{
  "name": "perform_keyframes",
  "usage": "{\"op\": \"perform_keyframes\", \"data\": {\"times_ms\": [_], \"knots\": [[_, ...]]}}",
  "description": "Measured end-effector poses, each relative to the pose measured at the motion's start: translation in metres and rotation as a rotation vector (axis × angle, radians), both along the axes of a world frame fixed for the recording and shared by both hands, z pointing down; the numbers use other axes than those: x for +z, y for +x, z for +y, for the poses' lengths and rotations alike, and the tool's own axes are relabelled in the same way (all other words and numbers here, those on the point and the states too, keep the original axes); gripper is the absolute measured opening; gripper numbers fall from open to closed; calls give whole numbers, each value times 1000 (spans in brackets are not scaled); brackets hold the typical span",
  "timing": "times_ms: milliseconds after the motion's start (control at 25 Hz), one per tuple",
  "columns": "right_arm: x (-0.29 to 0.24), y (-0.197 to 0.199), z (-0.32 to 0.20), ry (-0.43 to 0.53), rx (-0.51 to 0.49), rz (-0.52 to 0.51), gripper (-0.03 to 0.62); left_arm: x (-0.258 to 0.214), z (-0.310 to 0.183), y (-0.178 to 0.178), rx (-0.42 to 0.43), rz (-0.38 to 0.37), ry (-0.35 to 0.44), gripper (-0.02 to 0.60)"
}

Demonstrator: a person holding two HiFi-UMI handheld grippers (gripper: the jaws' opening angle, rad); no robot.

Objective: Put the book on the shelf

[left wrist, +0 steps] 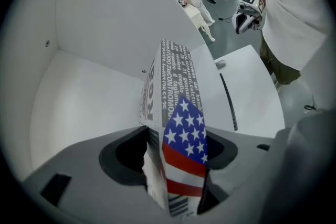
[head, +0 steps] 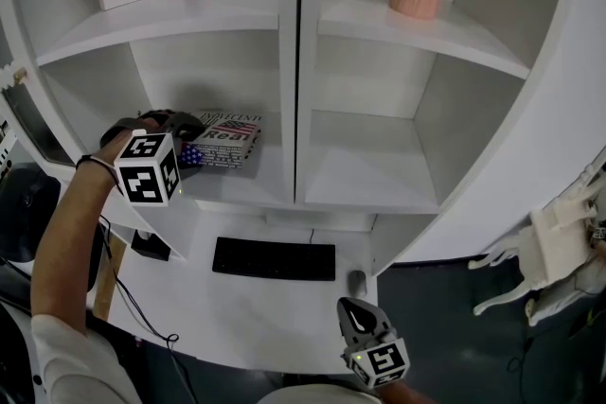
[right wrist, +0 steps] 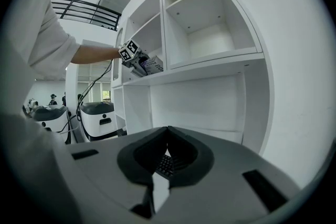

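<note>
White shelf (head: 290, 61): the book (head: 229, 142) is laid flat near the lower left compartment's front edge, open board behind. It is straddled by the released left gripper (head: 187, 131); the right gripper (head: 354, 309) is held clenched, empty, over the desk's (head: 237, 307) front edge.

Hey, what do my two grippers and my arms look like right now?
The left gripper and right gripper are alike. Each has a grey body with dark, scooped jaws and carries a white cube printed with black square markers. The left arm has a short white sleeve and a dark wristband.
</note>
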State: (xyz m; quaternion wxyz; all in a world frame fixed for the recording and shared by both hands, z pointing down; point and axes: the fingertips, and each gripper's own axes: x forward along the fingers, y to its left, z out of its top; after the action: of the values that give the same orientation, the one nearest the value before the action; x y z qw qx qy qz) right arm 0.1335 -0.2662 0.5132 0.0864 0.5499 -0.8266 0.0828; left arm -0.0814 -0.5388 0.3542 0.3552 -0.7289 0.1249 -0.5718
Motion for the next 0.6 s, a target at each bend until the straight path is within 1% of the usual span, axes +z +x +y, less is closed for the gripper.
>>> {"op": "perform_keyframes", "data": {"times_ms": [80, 240, 360, 440, 600], "knots": [[2, 1, -1, 0, 0, -1, 5, 2, 3, -1, -6, -20, -42, 277], [3, 3, -3, 11, -7, -3, 3, 3, 10, -4, -21, -50, -109, 294], [3, 3, -4, 0, -8, -6, 3, 4, 14, -6, -34, -71, -149, 299], [3, 4, -3, -6, -8, -7, 5, 8, 18, -7, -45, -88, -184, 321], [3, 7, -3, 0, -7, -7, 5, 13, 22, -5, -52, -107, -220, 333]]}}
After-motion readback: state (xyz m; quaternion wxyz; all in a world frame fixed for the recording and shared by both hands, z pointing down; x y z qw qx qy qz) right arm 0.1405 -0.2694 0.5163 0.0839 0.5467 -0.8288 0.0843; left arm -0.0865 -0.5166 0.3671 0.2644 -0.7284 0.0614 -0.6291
